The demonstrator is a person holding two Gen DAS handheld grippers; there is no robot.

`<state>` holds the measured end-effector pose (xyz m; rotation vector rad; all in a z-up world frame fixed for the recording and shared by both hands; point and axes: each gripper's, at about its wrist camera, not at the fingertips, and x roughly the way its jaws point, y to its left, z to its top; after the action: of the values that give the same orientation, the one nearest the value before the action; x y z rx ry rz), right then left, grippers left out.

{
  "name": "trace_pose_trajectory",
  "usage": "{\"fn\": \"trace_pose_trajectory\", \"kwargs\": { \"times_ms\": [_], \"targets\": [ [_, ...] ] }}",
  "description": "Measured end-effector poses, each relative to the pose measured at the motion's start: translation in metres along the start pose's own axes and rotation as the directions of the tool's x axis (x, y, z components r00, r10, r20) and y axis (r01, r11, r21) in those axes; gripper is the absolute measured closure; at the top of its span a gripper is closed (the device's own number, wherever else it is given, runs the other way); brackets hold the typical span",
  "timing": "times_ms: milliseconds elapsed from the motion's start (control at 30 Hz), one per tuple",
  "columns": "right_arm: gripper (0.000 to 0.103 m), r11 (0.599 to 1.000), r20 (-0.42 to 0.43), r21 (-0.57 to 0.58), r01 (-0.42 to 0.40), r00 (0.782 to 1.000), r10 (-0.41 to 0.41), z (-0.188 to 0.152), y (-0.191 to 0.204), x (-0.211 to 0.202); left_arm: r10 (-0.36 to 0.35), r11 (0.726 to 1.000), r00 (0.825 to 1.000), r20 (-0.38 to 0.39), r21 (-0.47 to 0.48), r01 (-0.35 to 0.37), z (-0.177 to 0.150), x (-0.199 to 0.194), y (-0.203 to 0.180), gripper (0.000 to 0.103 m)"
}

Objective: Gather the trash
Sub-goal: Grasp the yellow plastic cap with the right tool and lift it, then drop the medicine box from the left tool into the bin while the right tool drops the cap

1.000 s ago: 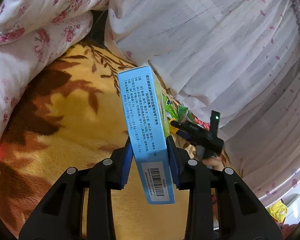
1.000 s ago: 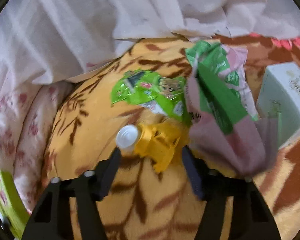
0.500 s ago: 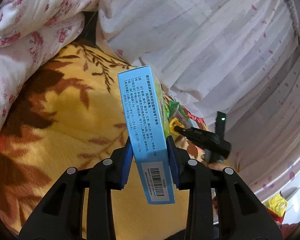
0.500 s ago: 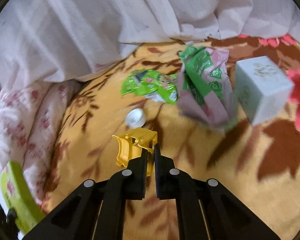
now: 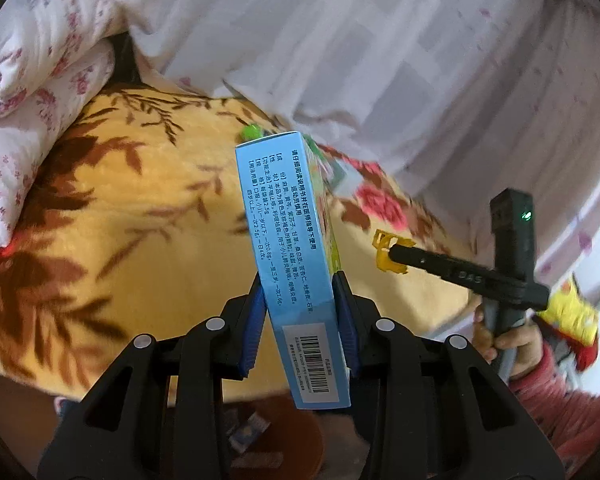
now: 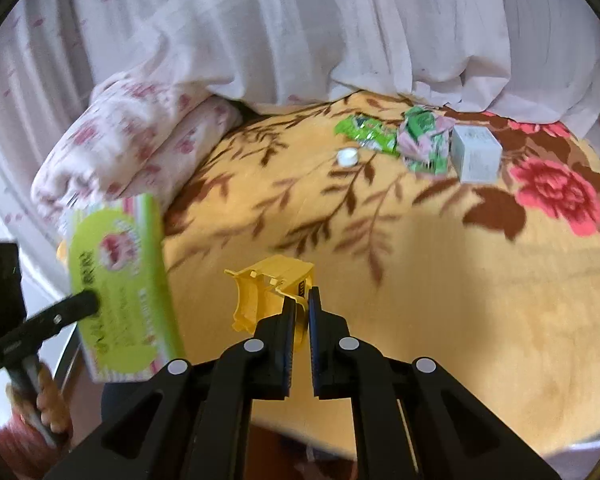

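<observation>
Since a second before, the right gripper [image 6: 300,312] had clamped its jaws onto the yellow plastic piece [image 6: 266,294] and lifted it off the blanket [image 6: 440,280], and both views had drawn back from the bed so that the litter looked far smaller. Nearest in the right wrist view, that gripper was closed tight on one edge of the yellow piece, held clear above the blanket. To its left, the left gripper [image 5: 300,320] was closed partway on the blue carton [image 5: 292,260], pads pressing its two broad faces, the carton standing upright. Farther off on the blanket lay a white cap [image 6: 347,157], then green wrappers [image 6: 366,133], a crumpled pink-and-green packet [image 6: 424,140] and a pale box [image 6: 476,152] at the right, all near the white quilt [image 6: 300,32].
</observation>
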<state>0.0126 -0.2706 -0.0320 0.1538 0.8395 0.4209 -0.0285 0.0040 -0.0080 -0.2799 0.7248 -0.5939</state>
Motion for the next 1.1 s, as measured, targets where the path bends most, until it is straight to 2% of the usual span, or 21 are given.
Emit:
{"fn": "trace_pose_trajectory", "kwargs": {
  "times_ms": [200, 333, 433, 533, 733, 767, 967, 1100],
  "targets": [
    [0.096, 0.999, -0.018, -0.048, 0.003, 1.0, -0.004, -0.06, 0.019, -0.034, 0.05, 0.988, 0.995, -0.081, 0.149, -0.038, -0.048, -0.011, -0.035, 0.071],
    [0.096, 0.998, -0.056, -0.06, 0.001, 0.998, -0.004, -0.097, 0.027, -0.039, 0.062, 0.982, 0.987, -0.146, 0.188, -0.034, -0.077, -0.006, -0.045, 0.071],
    [0.096, 0.998, -0.105, -0.065, 0.006, 0.994, -0.013, -0.122, 0.029, -0.031, 0.092, 0.975, 0.974, -0.206, 0.218, -0.046, -0.099, 0.004, -0.046, 0.071],
    [0.096, 0.998, -0.159, -0.067, 0.011, 0.987, -0.022, -0.141, 0.029, -0.017, 0.136, 0.969, 0.949, -0.284, 0.239, -0.067, -0.122, 0.023, -0.041, 0.071],
    [0.096, 0.998, -0.285, -0.054, 0.028, 0.958, -0.042, -0.177, 0.021, 0.027, 0.216, 0.96, 0.883, -0.416, 0.256, -0.114, -0.161, 0.067, -0.02, 0.071],
    [0.096, 0.998, -0.307, -0.049, 0.032, 0.951, -0.045, -0.182, 0.019, 0.034, 0.224, 0.961, 0.867, -0.445, 0.25, -0.12, -0.168, 0.077, -0.014, 0.071],
    [0.096, 0.998, -0.401, -0.036, 0.053, 0.914, -0.063, -0.206, 0.009, 0.071, 0.249, 0.966, 0.807, -0.535, 0.202, -0.164, -0.191, 0.112, 0.009, 0.071],
    [0.096, 0.998, -0.443, -0.033, 0.057, 0.894, -0.066, -0.218, 0.008, 0.087, 0.258, 0.965, 0.778, -0.572, 0.182, -0.187, -0.201, 0.125, 0.02, 0.071]
  ]
}}
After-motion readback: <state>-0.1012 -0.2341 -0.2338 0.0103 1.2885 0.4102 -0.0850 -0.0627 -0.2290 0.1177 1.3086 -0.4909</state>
